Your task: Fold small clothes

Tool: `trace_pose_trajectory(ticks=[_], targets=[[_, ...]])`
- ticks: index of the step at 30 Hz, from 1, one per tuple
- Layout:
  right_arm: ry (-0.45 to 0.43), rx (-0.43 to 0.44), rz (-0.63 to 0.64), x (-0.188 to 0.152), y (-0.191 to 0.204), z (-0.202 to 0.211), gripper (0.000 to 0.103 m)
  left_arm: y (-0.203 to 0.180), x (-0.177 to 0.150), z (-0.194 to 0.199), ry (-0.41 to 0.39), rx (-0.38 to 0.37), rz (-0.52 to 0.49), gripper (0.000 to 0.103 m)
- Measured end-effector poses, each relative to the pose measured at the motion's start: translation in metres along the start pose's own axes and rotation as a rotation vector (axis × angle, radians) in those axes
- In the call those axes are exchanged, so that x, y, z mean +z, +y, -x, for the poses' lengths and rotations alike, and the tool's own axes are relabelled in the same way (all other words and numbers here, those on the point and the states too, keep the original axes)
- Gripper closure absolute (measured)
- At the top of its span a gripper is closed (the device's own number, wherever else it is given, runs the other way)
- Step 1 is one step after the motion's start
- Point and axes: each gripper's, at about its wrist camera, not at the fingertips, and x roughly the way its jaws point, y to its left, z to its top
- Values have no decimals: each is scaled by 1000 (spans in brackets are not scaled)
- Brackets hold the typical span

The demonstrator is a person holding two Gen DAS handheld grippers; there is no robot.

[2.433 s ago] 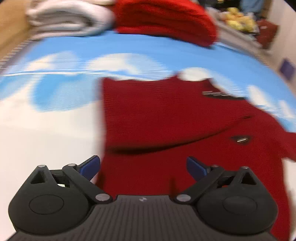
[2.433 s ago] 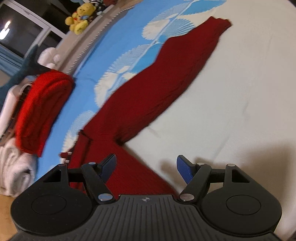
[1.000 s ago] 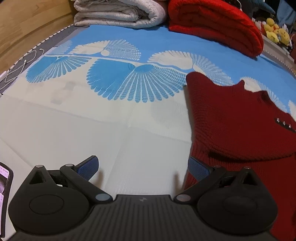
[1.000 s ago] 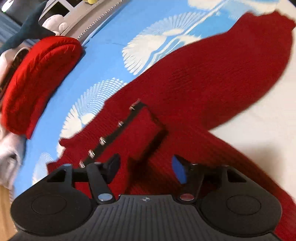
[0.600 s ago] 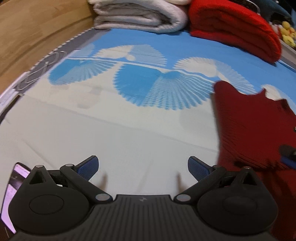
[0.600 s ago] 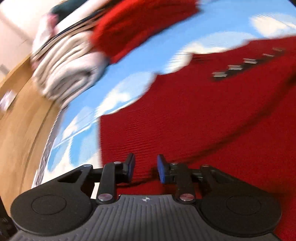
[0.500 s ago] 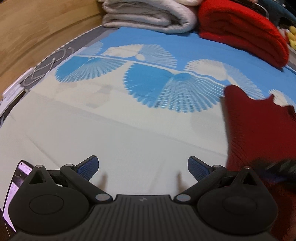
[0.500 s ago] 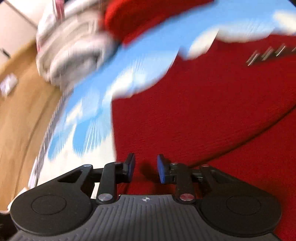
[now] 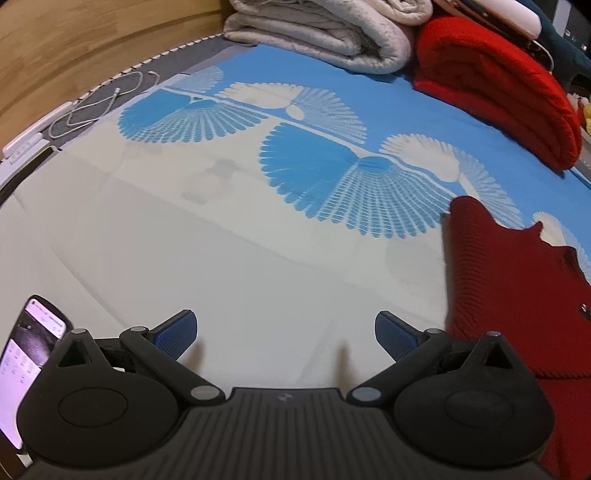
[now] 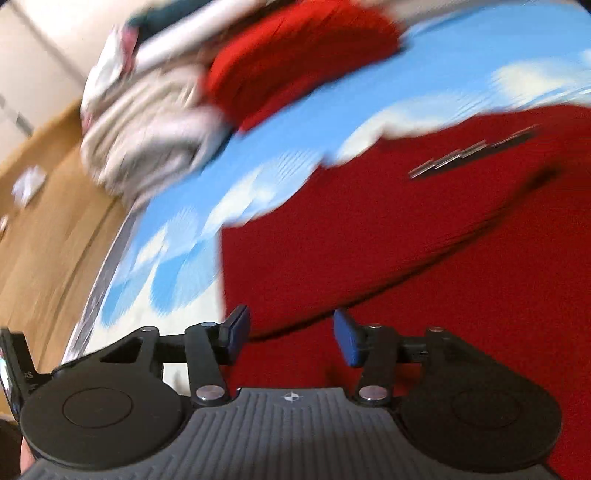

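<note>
Hovering: right gripper (image 10: 291, 338) over red sweater (image 10: 424, 240) | nothing gripped

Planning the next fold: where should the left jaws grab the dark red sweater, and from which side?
Probably the dark red sweater at its straight side edge nearest the left gripper, coming in low from the bare sheet. That edge lies flat, exposed and unobstructed; the open jaws are already beside it.

Ribbed dark-red knit sweater (image 9: 506, 280) on smooth printed cotton sheet (image 9: 258, 251); fluffy grey blanket (image 9: 325, 33); matt black plastic fingers (image 9: 177, 328).
</note>
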Motion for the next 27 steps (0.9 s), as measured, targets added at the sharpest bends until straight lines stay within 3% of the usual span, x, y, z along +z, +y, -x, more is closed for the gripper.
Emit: trace_pose_trajectory(ticks=[4,8,12,17,27], targets=[[-177,-107,-75,-5,-62,75,37,-18,-6,0,6,-21,-35,1],[-271,-224,-126,-7,-114,105,37,-37,-15,3,9,-49,-78,0],[-281,-274,-221,0,-155,100,37,-56,-23,0,9,-63,-124,1],[-300,-258,-423,10,-188,90,37,-72,-29,-9,16,-50,-173,0],[-371,-336,-599,53,-253,79,36,-83,-29,-20,40,-46,-181,1]])
